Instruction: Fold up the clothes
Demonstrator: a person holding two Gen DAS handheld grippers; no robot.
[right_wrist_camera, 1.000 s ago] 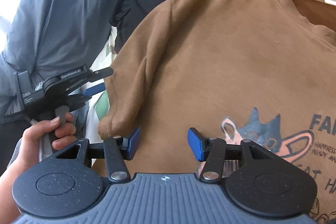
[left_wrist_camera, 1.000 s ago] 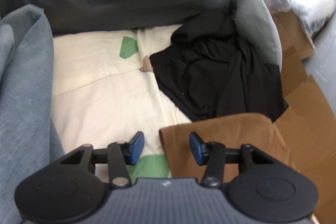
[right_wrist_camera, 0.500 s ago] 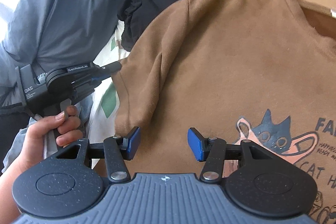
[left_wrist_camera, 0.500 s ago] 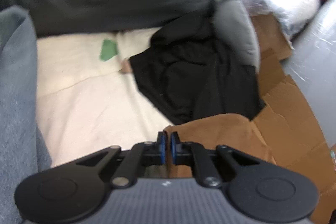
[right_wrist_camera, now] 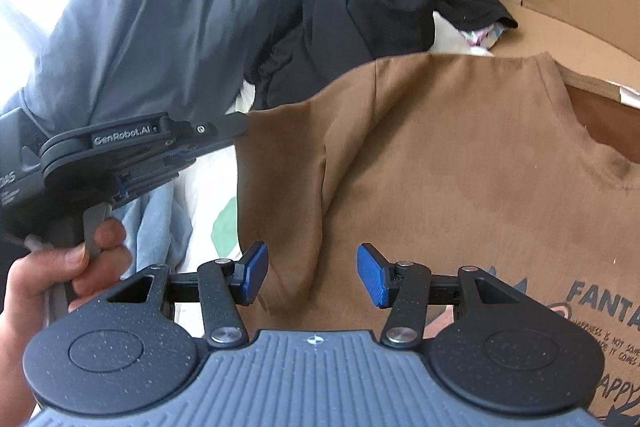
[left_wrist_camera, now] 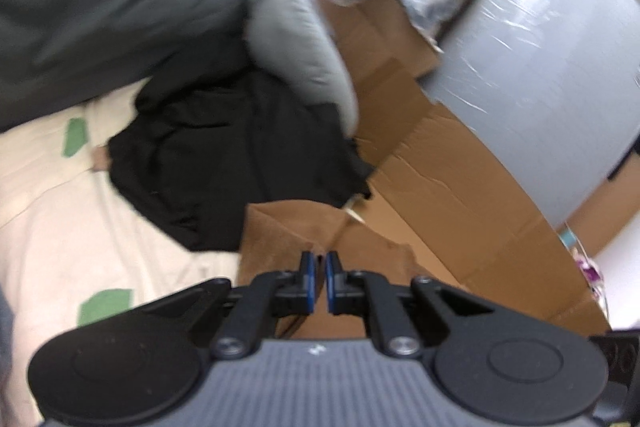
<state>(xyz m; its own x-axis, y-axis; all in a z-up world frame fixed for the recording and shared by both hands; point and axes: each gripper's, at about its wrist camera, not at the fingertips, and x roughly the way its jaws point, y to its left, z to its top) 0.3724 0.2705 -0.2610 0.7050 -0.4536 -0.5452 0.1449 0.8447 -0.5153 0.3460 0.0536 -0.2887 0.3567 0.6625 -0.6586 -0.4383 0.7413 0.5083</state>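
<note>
**Inspector:** Starting at the left: the left gripper (right_wrist_camera: pixel 224 135) is sitting with its jaws pinched together on the sleeve edge of the brown T-shirt (right_wrist_camera: pixel 460 163), and a hand (right_wrist_camera: pixel 60 279) is squeezing its trigger. The sleeve is rising off the cream sheet (left_wrist_camera: pixel 80 211).

**Colleague:** And the shirt itself?

**Inspector:** It is lying print-up, partly on the sheet, partly on flattened cardboard (left_wrist_camera: pixel 460 195), just beside a black garment (left_wrist_camera: pixel 224 155). Its long axis is running from the collar, at the far right in the right wrist view, down to the hem by the printed cat; the collar is pointing away from the person.

**Colleague:** The right side?

**Inspector:** The right gripper (right_wrist_camera: pixel 312 281) is hovering over the chest with its jaws standing about half apart, gripping nothing.

**Colleague:** Advice for the fold?

**Inspector:** I am judging that the sleeve should be carried across the body, parallel to that axis, keeping the pinch firm and the fold line straight, with the right tool steadying the cloth.
</note>
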